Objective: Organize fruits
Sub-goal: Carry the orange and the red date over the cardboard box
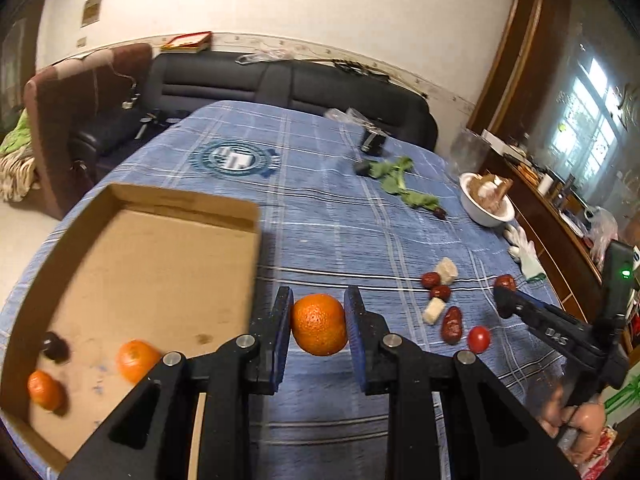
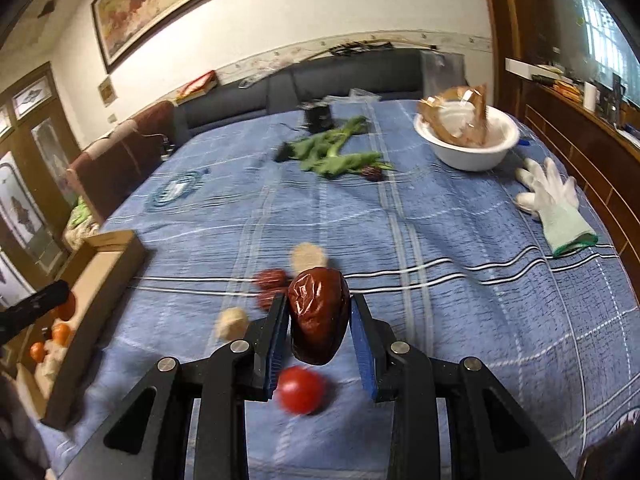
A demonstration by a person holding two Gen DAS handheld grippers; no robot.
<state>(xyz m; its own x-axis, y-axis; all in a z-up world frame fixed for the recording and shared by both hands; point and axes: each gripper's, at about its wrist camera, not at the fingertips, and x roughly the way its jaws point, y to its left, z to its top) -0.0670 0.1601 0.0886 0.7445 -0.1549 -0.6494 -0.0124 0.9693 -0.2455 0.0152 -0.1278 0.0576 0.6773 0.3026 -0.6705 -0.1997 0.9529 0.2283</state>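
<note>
Clamped between the blue pads of my left gripper point(image 1: 318, 324), a round, pebbly-skinned orange point(image 1: 319, 325) hangs above the checked blue tablecloth point(image 1: 340, 208), just right of the shallow cardboard box point(image 1: 160, 272). My right gripper point(image 2: 319, 320) pinches a glossy, wrinkled red date point(image 2: 318, 316) over a smooth cherry tomato point(image 2: 300, 390). Both fruits appear mid-transfer; next, I judge, each must travel over the box wall before release.

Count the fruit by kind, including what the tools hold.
Oranges: 3
Red dates: 4
Cherry tomatoes: 1
Total: 8
Left out as unclear: dark blob in the box, dark piece by the greens.
</note>
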